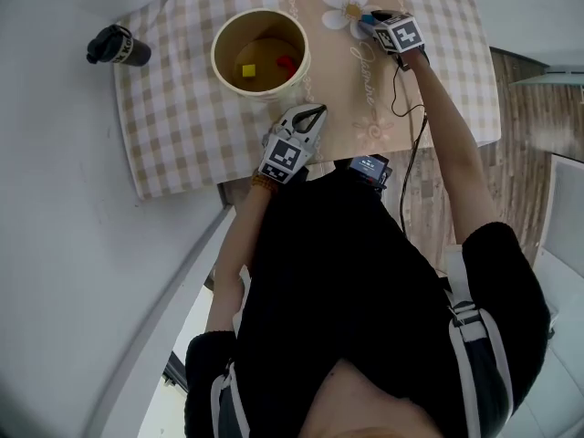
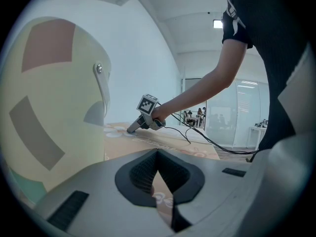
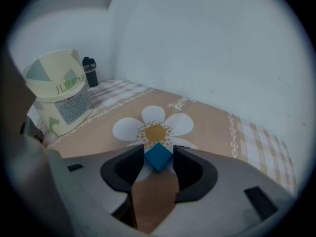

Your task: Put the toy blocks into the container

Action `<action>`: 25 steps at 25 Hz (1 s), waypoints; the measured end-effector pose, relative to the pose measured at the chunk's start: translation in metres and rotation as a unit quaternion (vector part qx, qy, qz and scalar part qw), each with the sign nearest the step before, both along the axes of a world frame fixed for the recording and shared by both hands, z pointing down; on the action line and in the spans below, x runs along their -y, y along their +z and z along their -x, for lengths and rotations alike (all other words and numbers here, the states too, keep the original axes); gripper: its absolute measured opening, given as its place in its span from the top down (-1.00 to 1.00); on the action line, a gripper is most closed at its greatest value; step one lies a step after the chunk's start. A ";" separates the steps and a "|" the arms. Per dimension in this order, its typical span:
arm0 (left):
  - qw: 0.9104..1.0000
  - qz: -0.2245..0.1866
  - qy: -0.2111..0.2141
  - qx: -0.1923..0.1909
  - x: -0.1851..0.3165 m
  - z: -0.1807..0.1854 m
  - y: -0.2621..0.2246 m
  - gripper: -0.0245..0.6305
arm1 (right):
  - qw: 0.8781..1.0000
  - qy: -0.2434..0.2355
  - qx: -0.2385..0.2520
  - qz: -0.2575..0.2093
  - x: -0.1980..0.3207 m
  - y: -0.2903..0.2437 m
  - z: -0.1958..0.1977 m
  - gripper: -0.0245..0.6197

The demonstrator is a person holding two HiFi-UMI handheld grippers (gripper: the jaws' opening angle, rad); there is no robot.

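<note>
A blue block (image 3: 158, 157) lies on the white flower print of the tablecloth (image 3: 197, 117), between the fingertips of my right gripper (image 3: 158, 151). The jaws stand wide on either side of it and I see no squeeze. In the head view this right gripper (image 1: 370, 24) is at the far right of the table, with the blue block (image 1: 366, 17) at its tips. The cream paper container (image 1: 260, 13) stands left of it, with a yellow block (image 1: 247, 69) and a red block (image 1: 286, 63) inside. My left gripper (image 1: 310, 113) hovers beside the container's near side, shut and empty.
A black bottle (image 1: 119, 46) lies at the table's far left corner and also shows behind the container (image 3: 59, 90) as the bottle (image 3: 90, 71). A black cable (image 1: 406, 144) trails from the right gripper. The table's near edge runs just under my left gripper.
</note>
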State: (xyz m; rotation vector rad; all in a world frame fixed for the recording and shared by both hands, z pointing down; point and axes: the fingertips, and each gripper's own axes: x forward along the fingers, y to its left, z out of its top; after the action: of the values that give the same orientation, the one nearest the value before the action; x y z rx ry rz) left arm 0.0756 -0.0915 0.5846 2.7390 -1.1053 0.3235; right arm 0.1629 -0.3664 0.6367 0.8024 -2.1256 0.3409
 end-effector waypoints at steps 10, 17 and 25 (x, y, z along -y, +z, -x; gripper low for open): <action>1.000 0.001 0.000 -0.001 0.000 0.000 0.000 0.89 | 1.000 -0.010 0.005 -0.027 -0.014 -0.024 0.007 0.33; 1.000 0.001 0.000 0.000 -0.001 0.000 0.002 0.89 | 0.996 -0.061 0.045 -0.054 -0.082 -0.055 0.036 0.33; 1.000 0.002 0.000 -0.001 -0.002 0.001 0.001 0.89 | 0.990 -0.101 0.084 -0.048 -0.173 -0.066 0.078 0.33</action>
State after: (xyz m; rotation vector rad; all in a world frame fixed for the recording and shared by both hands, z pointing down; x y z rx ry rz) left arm 0.0746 -0.0895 0.5858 2.7352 -1.1036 0.3226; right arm 0.0851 -0.1933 0.5704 0.6225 -2.3741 0.2070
